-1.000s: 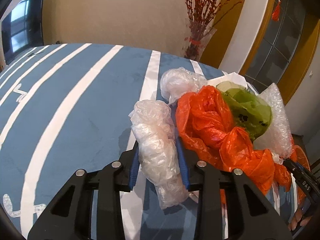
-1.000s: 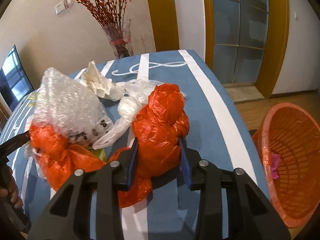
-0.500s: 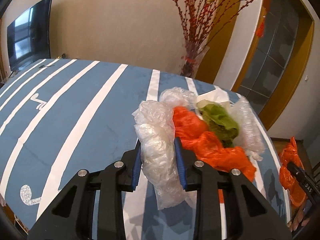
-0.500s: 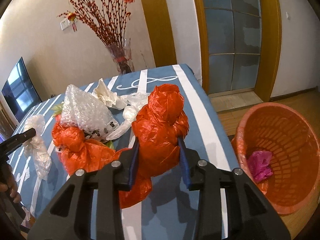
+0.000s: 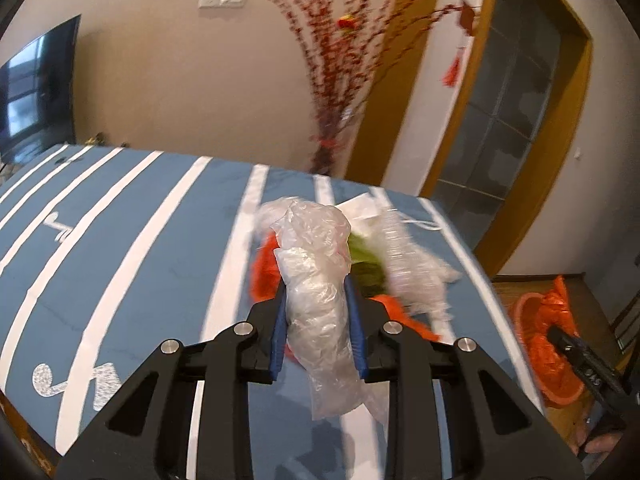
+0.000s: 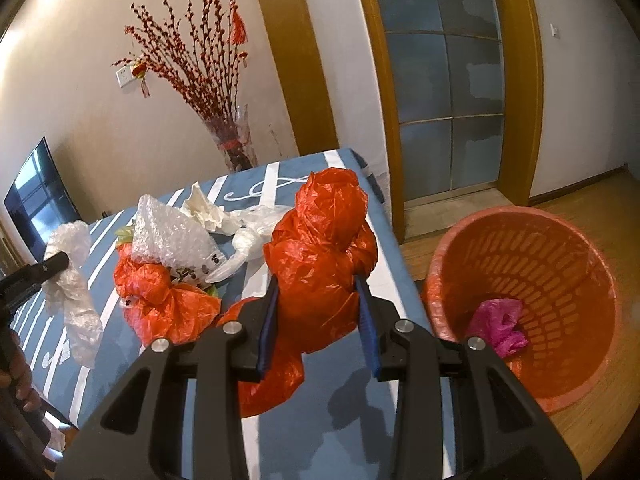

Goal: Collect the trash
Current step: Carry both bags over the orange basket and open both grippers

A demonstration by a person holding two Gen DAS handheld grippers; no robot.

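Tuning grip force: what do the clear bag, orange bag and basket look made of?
Clear bag in the left hand-held gripper: thin translucent plastic film, crinkled and glossy.
Orange bag in the right hand-held gripper: similar thin film, opaque, shiny creases.
Basket: looks like rigid moulded plastic, orange, slotted walls, semi-matt.

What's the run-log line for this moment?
left gripper: shut on clear plastic bag, jaws just closing | right gripper: shut on orange bag | orange basket: holds pink bag | table: trash remains
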